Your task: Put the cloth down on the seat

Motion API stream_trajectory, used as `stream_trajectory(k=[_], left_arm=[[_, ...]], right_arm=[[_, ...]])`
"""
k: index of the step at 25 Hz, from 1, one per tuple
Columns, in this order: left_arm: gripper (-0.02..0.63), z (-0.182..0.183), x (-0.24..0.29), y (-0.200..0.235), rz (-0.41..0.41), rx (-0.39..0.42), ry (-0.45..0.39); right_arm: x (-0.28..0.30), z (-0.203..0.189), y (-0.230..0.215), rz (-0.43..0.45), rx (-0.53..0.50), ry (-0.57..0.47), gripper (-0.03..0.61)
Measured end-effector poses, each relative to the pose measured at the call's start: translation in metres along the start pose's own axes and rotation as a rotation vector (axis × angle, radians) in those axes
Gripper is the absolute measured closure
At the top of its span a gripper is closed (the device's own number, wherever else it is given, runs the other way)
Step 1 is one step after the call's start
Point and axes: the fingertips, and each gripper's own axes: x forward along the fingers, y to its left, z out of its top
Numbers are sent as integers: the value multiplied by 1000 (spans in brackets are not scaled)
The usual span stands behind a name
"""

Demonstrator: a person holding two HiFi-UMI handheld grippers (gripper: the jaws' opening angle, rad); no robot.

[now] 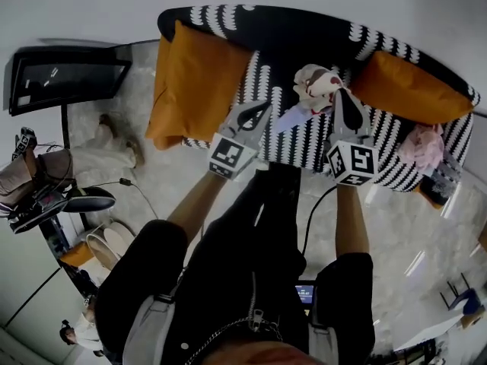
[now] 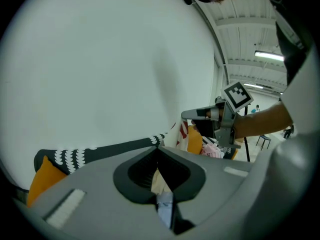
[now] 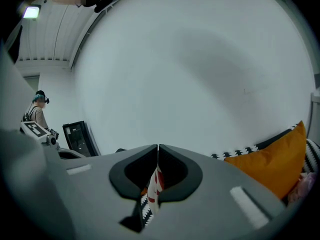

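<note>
A white cloth (image 1: 316,84) with red and brown print hangs bunched above the seat of a black-and-white patterned sofa (image 1: 301,144). My left gripper (image 1: 257,115) is shut on one part of it, and pale fabric (image 2: 162,188) shows pinched between its jaws. My right gripper (image 1: 347,106) is shut on another part, with red-and-white fabric (image 3: 155,185) clamped between its pads. In the left gripper view the right gripper (image 2: 186,116) stands close by at the right, with cloth (image 2: 183,132) hanging below it.
Orange cushions lie at the sofa's left (image 1: 195,82) and right (image 1: 411,87) ends. A pink garment (image 1: 423,146) sits on the right end of the seat. A black screen (image 1: 65,74) stands at the left, with shoes (image 1: 106,242) on the floor. A person (image 3: 37,110) stands far off.
</note>
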Motion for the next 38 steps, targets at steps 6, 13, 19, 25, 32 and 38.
stream_trajectory(k=[6,13,19,25,32,38], left_arm=[[604,-18,13,-1,-12,-3,36],[604,-35,20,-5,-34,-15,77],[604,-50,21,-2,-33,-36,98],[604,-65,18,2,-18,-56,134],[604,-75,13,9,3,-70,158],[604,-86,16,11,11,-75,171]], right_arm=[[15,-36,-11,1,27,42,568],[27,-75,-17,-10,36,100,568],[38,-111,-23,-24,49,171,566],[47,-154,-34,-44,22,251,566],[52,-213,-46,-79,21,361,566],[53,-262,-52,-99,23,457,565]])
